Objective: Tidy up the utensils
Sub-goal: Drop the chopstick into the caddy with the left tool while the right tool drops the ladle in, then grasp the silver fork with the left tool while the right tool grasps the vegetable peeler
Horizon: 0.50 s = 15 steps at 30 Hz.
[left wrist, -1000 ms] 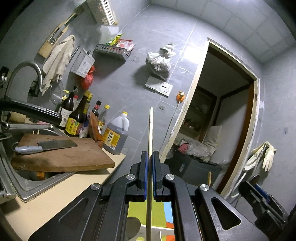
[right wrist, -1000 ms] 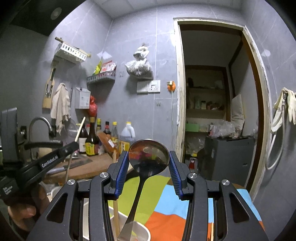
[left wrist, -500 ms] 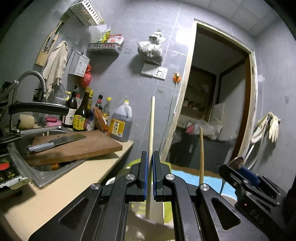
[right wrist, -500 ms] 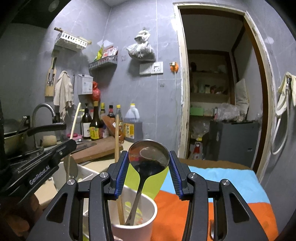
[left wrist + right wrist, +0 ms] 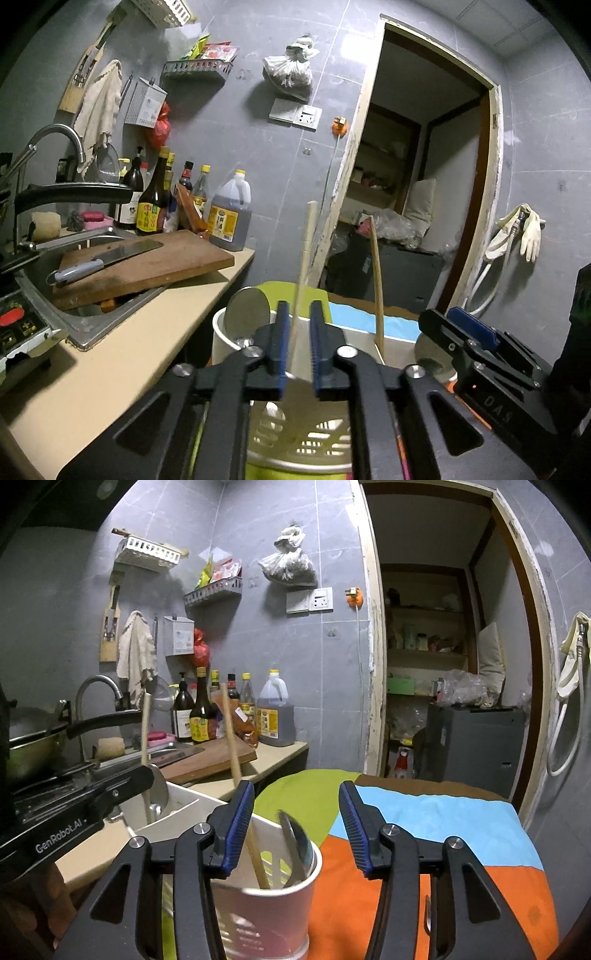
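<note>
Grippers (image 5: 296, 343) (image 5: 296, 827) parted, chopstick (image 5: 303, 258) between left's fingers

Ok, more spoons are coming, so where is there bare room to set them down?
The beige counter is bare between the sink and the white tub. The cloth right of the cup is free, apart from a fork near its front edge. Crowded: bottles by the wall, chopping board over the sink.
</note>
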Motion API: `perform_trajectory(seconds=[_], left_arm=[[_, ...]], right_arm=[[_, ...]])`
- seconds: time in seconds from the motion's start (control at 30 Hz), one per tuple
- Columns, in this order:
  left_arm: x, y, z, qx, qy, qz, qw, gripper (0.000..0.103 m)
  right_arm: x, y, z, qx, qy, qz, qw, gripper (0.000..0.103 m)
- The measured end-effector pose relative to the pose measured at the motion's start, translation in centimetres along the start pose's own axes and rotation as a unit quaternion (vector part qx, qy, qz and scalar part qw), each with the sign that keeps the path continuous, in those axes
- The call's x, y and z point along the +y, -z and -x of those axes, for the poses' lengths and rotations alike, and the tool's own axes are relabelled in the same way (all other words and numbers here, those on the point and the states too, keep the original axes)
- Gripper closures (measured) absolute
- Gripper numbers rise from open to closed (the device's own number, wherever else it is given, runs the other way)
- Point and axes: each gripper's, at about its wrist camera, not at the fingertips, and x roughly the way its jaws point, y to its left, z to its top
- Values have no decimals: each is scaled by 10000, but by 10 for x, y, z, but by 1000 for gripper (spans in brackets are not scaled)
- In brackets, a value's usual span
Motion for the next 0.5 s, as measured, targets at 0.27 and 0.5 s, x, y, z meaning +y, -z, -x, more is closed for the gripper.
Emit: perform_trajectory(seconds=[0.27, 0.5], left_arm=[[-4, -9, 19, -99, 65, 92, 9999, 63], [-29, -21, 34, -319, 247, -37, 9992, 38]], right_arm=[[-7, -9, 22, -284, 58, -69, 9996, 34], [-27, -22, 56, -665, 416, -76, 9969, 13]])
